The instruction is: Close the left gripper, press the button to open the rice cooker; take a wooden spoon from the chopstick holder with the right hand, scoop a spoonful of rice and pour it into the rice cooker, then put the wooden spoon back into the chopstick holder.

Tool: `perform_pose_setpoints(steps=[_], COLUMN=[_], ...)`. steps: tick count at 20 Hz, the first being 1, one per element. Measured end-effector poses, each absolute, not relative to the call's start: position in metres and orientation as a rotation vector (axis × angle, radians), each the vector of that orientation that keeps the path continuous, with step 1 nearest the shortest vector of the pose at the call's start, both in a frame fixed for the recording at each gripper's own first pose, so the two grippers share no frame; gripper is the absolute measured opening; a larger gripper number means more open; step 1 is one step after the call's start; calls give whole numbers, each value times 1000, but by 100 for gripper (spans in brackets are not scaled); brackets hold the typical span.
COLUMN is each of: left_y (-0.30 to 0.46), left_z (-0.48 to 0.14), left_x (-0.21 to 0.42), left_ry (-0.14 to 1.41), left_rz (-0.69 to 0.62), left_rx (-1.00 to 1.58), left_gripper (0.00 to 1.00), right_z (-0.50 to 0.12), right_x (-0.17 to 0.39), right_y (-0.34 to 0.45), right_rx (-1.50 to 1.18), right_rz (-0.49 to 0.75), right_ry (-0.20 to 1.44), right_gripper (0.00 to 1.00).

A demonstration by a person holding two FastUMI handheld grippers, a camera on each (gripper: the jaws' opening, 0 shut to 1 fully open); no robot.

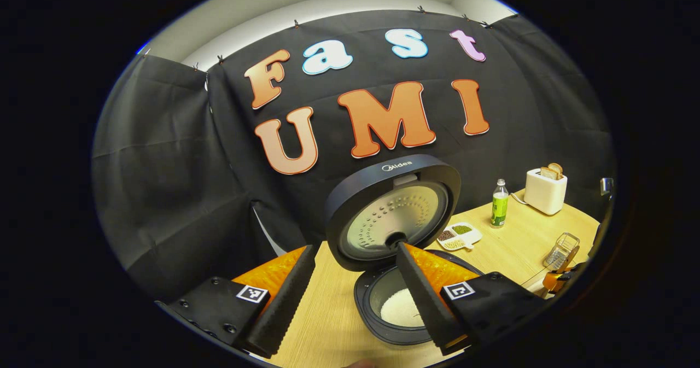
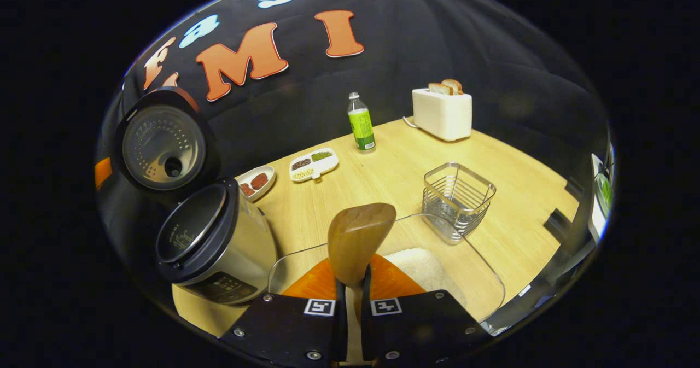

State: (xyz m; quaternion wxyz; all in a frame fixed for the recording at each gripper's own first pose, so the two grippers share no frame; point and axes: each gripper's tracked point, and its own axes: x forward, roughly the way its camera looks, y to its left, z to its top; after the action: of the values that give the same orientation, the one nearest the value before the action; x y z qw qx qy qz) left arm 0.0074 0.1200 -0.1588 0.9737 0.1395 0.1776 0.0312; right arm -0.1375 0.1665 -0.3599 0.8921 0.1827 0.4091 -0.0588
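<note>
While the lid stands up: rice cooker just ahead of the spread-fingered left gripper.
Right gripper: clamped on wooden spoon.
Glass bowl: beneath it, holding rice.
Chopstick holder: ahead, right.

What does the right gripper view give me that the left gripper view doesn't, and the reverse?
Right gripper view: the right gripper shut on the wooden spoon, above a glass bowl of rice, plus a small dish beside the rice cooker. Left gripper view: the left gripper, open, and white grains inside the cooker's pot. Shared: the cooker's raised lid, bottle, toaster, divided dish and wire holder on the table.
</note>
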Motion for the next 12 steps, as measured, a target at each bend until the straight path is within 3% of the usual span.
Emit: perform_pose_setpoints(steps=[1, 6, 7, 8, 9, 12], left_y=[122, 118, 117, 117, 117, 116], left_z=[-158, -155, -156, -156, -157, -159], left_x=[8, 9, 10, 12, 12, 14], left_ry=[356, 347, 347, 348, 350, 353], left_rz=[62, 47, 45, 45, 44, 46], left_rx=[284, 293, 293, 292, 292, 288], left_gripper=[100, 100, 94, 100, 94, 94], right_z=[-361, -365, -366, -366, -367, -369], right_x=[-139, -136, -137, -134, -136, -132], right_y=[171, 170, 170, 170, 171, 173], right_rx=[413, 548, 569, 602, 622, 711], right_rz=[-109, -97, -94, -86, -82, -56], right_ry=[868, 914, 927, 932, 945, 966], right_gripper=[10, 10, 9, 10, 10, 10])
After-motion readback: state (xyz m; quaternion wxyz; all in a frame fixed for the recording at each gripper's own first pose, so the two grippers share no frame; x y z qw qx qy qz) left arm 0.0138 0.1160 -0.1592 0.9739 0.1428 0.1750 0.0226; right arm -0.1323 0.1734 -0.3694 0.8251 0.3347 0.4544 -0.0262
